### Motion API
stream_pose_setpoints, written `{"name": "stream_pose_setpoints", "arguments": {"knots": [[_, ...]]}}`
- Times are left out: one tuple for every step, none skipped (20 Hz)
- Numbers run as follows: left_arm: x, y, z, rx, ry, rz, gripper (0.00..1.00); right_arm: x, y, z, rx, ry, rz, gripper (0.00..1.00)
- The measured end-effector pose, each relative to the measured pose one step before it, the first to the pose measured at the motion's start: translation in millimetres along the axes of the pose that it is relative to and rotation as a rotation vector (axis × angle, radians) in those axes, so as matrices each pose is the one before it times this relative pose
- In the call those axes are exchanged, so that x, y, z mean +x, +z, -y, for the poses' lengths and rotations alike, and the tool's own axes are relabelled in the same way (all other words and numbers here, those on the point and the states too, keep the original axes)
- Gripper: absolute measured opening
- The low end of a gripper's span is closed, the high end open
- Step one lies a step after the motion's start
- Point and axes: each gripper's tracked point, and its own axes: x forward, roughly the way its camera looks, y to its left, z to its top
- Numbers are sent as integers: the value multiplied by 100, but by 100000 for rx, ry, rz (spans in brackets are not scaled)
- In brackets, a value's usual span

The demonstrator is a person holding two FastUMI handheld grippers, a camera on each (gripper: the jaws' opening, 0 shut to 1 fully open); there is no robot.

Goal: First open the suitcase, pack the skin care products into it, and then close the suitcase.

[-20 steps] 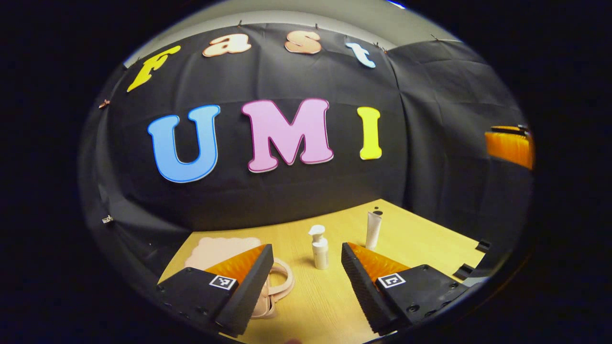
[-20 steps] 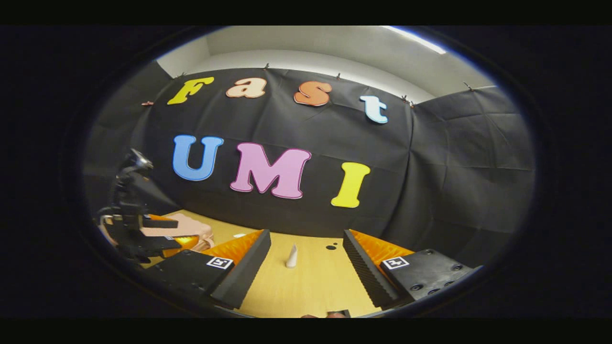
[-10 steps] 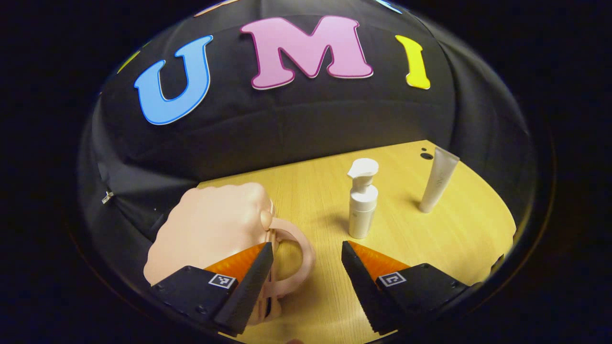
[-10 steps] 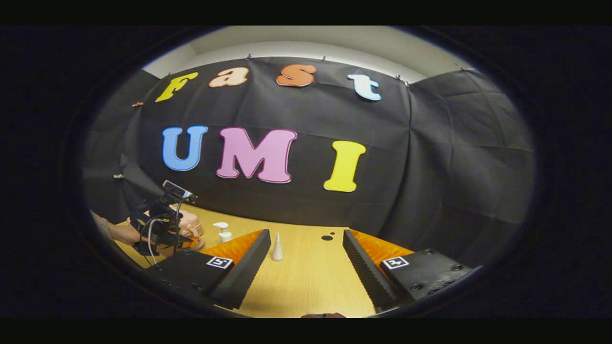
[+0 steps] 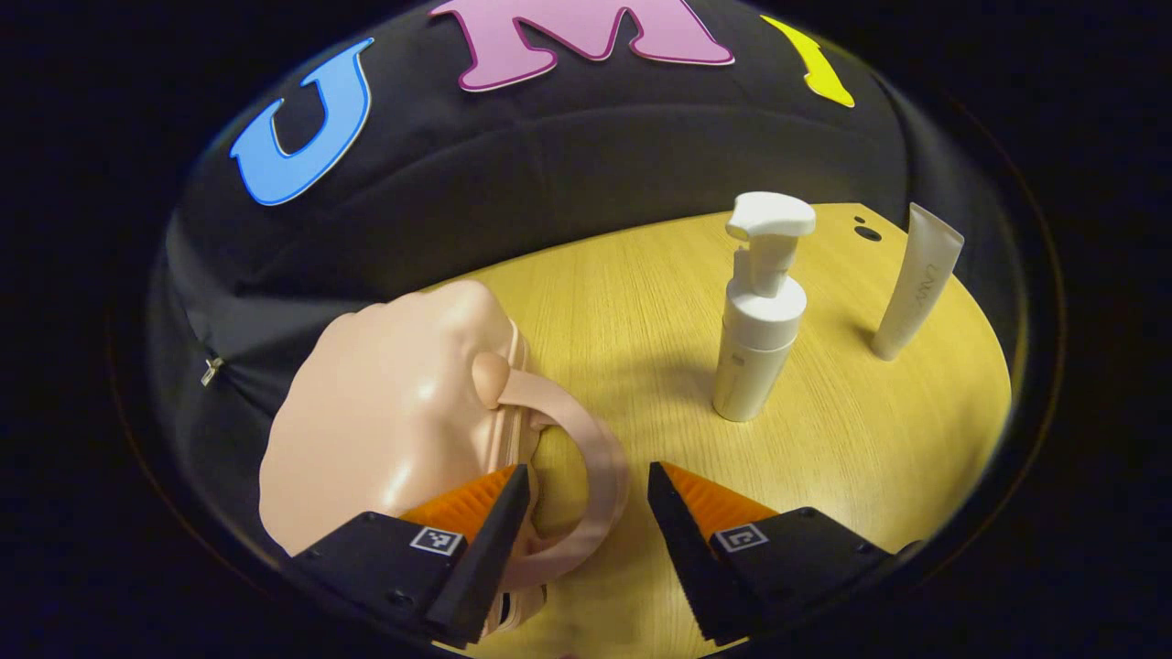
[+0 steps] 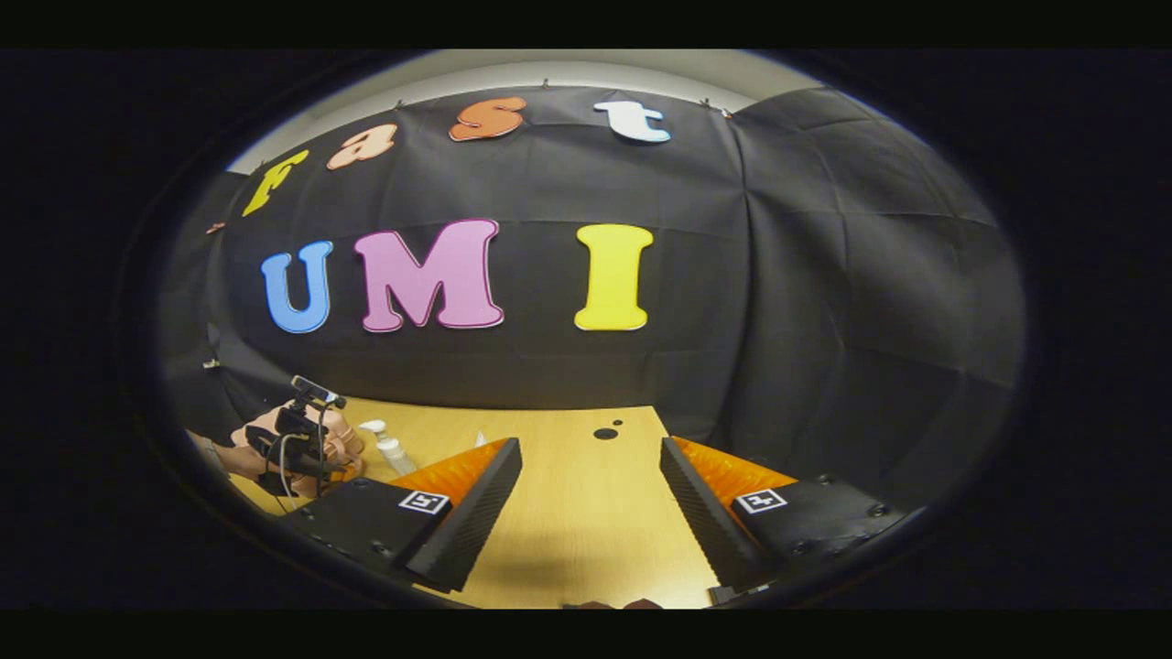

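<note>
A small pink suitcase (image 5: 385,412) lies closed on the wooden table (image 5: 641,311), its looped handle (image 5: 586,476) pointing toward me. My left gripper (image 5: 583,490) is open, with the handle loop between and just ahead of its fingers, not pinched. A white pump bottle (image 5: 756,320) stands upright to the right of the suitcase, and a white tube (image 5: 916,284) stands on its cap farther right. In the right gripper view my right gripper (image 6: 591,467) is open over bare table, and the left gripper (image 6: 298,444), suitcase (image 6: 341,437) and pump bottle (image 6: 389,448) sit far left.
The table's back edge meets the black cloth wall. Two small dark holes (image 6: 606,432) mark the tabletop near the back. A person's hand (image 6: 233,453) holds the left gripper at the far left of the right gripper view.
My left gripper has tilted down and come closer to the suitcase handle. The right gripper has swung right, so the tube has slipped behind its left finger.
</note>
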Motion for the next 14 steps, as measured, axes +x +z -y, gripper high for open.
{"name": "stream_pose_setpoints", "arguments": {"knots": [[632,-552,25,3517,-343,-3659,63,81,-246,257,-631,-694,-547,97],[-398,100,83,4202,-793,-1016,41,3,-303,40,-205,-94,-984,97],[-17,580,-5,4788,-1218,1628,20,-169,-112,-84,4,-304,-303,97],[-560,494,77,2264,-1177,2494,17,-154,-34,-45,74,-407,41,97],[-745,571,-133,-580,-714,1615,16,-70,-95,-144,-49,-563,-94,97],[-788,474,-124,-1968,-1095,-54,14,-63,-111,-284,315,-440,-288,97],[-933,476,-329,-2840,-1064,-20,14,-90,37,-403,47,-362,-18,97],[-1168,876,-423,-3086,-947,1034,14,-129,252,-445,-452,-516,755,97],[-1018,830,-256,-2067,-2252,1161,14,-86,454,-425,-924,-659,1315,97],[-1540,1026,-700,-1157,-1885,2285,14,9,420,-553,-1101,-289,1223,97],[-1181,784,-663,788,-491,1648,14,141,310,-711,-1163,-45,885,97],[-1763,996,-1064,1928,211,2333,13,107,292,-909,-638,565,699,97],[-1794,1250,-1535,1293,673,2617,14,215,318,-1092,-191,1086,482,97],[-2157,1090,-1824,577,710,2087,14,285,254,-1122,-3,1178,320,97]]}}
